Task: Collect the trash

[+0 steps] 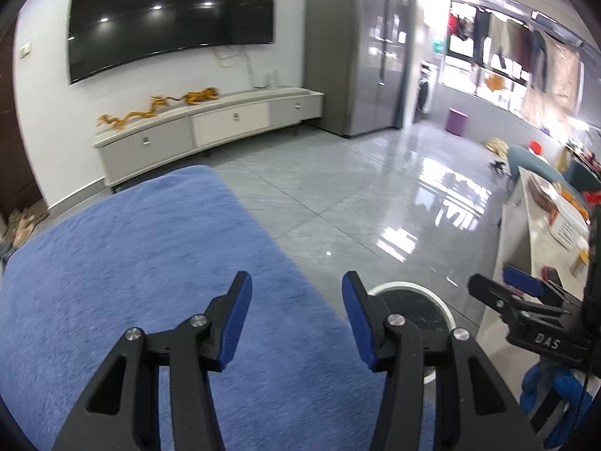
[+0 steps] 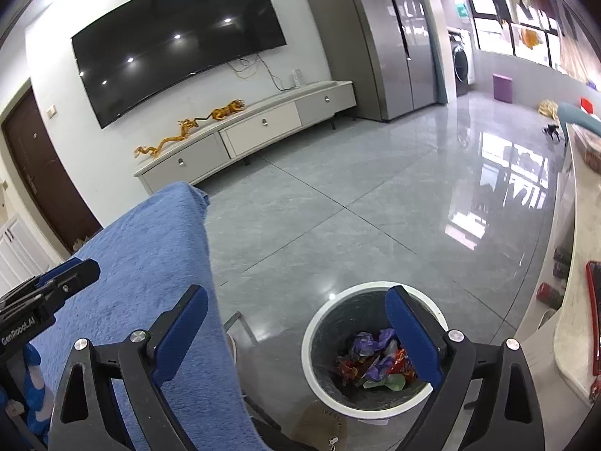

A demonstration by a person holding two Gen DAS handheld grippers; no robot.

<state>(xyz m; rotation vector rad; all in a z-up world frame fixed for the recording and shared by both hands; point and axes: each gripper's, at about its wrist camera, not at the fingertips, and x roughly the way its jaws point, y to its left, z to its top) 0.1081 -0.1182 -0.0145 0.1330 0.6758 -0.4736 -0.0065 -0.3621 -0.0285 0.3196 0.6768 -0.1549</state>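
A blue cloth (image 1: pixel 142 282) covers the surface at the left of both wrist views, with grey floor tiles (image 1: pixel 338 195) beyond it and a wall-mounted television (image 1: pixel 169 15) above a long low cabinet (image 1: pixel 210 124). The left hand-held gripper (image 1: pixel 296 323) hangs over the cloth's right edge, its blue pads apart with nothing between them. From this view only the white rim and dark wall of the waste bin (image 1: pixel 432 300) show, just beyond its right finger; the contents are hidden. The right hand-held gripper (image 1: pixel 522 285) enters at the far right, held by a blue-gloved hand (image 1: pixel 552 394).

The right wrist view looks down into the waste bin (image 2: pixel 319 338), which stands on the floor between the cloth-covered surface and a pale counter (image 2: pixel 574 338). Crumpled wrappers (image 2: pixel 375 360) in purple, red and green lie at its bottom. The right hand-held gripper (image 2: pixel 300 334) is spread wide and empty, its right finger above the bin's opening, the wrappers well below it. The left hand-held gripper (image 2: pixel 75 274) pokes in at the left edge.
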